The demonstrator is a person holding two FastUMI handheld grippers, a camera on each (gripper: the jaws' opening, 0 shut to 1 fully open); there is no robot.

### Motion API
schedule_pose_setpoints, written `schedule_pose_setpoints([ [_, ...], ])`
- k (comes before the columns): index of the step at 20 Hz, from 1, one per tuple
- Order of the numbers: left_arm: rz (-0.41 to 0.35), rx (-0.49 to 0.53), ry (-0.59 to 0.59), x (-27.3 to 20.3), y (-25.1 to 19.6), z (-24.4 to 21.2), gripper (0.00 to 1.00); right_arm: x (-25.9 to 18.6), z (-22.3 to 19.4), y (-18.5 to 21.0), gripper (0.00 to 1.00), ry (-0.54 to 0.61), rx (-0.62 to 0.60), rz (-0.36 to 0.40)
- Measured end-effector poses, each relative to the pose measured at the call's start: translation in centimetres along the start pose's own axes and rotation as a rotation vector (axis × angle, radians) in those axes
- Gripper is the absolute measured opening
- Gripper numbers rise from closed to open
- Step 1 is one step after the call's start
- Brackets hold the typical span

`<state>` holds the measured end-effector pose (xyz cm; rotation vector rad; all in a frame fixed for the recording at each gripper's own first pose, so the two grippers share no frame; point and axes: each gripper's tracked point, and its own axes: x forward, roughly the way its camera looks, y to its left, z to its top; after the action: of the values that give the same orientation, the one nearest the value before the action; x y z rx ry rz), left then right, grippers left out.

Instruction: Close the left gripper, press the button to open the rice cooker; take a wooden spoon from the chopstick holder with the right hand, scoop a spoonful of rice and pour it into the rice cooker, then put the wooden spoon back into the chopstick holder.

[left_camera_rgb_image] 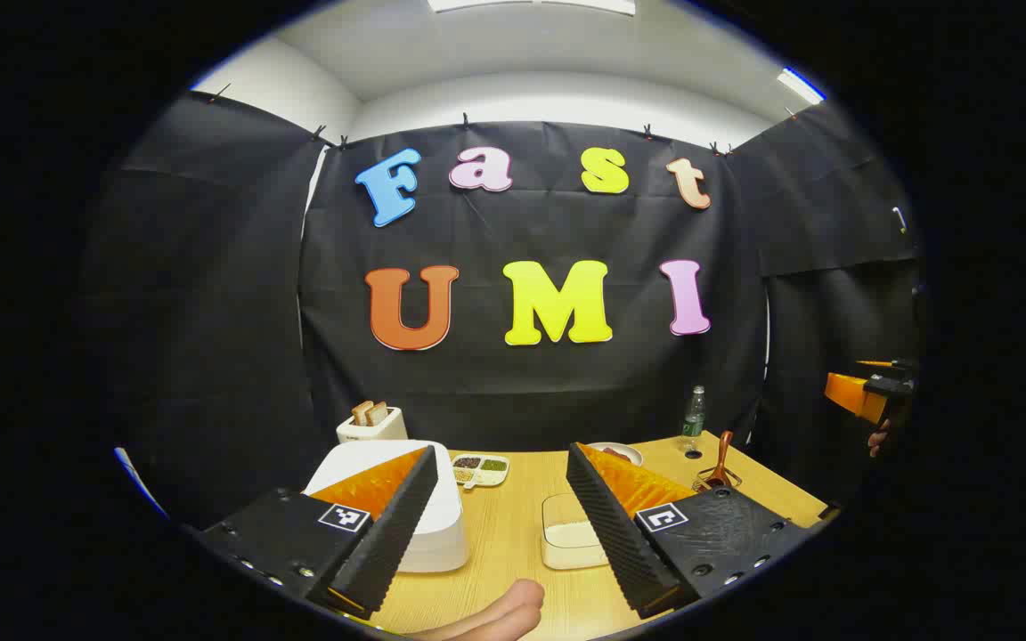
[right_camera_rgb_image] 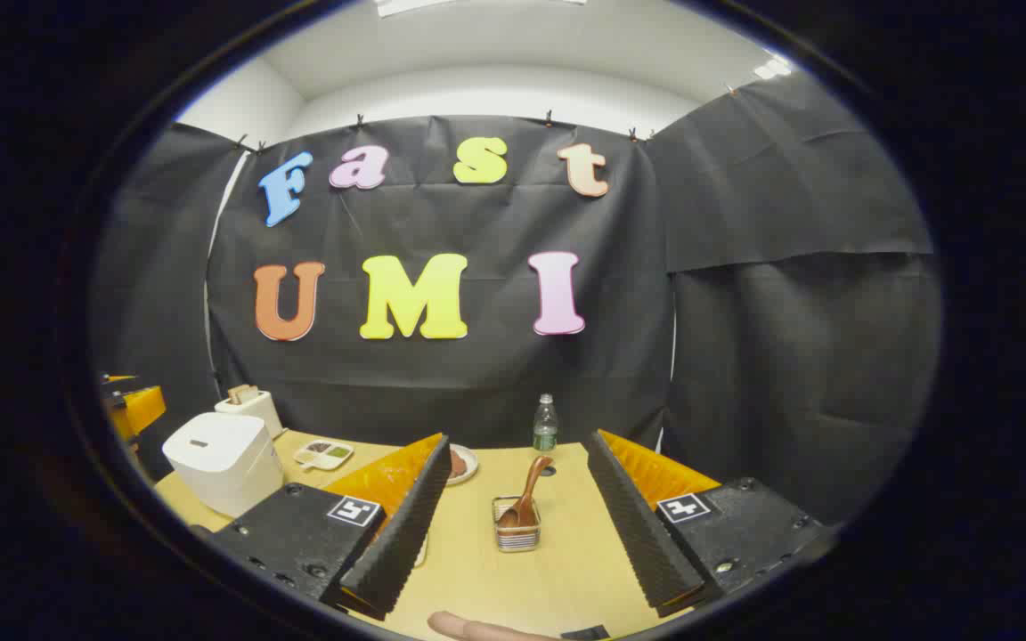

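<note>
My left gripper [left_camera_rgb_image: 500,525] hangs wide open above the bench [left_camera_rgb_image: 513,543], rice cooker [left_camera_rgb_image: 406,507] shut below-left. If I press with fingers apart, they may straddle the button. Right gripper [right_camera_rgb_image: 513,525] wide too, facing the spoon [right_camera_rgb_image: 526,499].

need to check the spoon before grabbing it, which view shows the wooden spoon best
The right gripper view: the wooden spoon stands in the chopstick holder, straight ahead between the open right gripper. In the left gripper view the spoon is small, far right, partly behind that gripper's finger.
</note>
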<state>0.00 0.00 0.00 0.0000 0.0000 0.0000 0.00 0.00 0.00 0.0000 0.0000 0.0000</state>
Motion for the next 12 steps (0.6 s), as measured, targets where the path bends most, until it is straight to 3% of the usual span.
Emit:
schedule_pose_setpoints([
  [1, -0.003, -0.006, 0.002, -0.1, 0.1, -0.1, 0.93, 0.0, -0.1, -0.4, 1.0, 0.001, 0.005, -0.007],
  [7, -0.001, -0.033, -0.002, -0.2, 1.7, 0.4, 0.95, 0.0, -0.1, -1.9, 0.98, -0.003, 0.027, -0.028],
  [12, 0.033, 0.028, -0.033, -1.7, 2.9, 1.1, 0.95, 0.1, 0.2, -3.0, 0.98, -0.021, 0.04, -0.026],
])
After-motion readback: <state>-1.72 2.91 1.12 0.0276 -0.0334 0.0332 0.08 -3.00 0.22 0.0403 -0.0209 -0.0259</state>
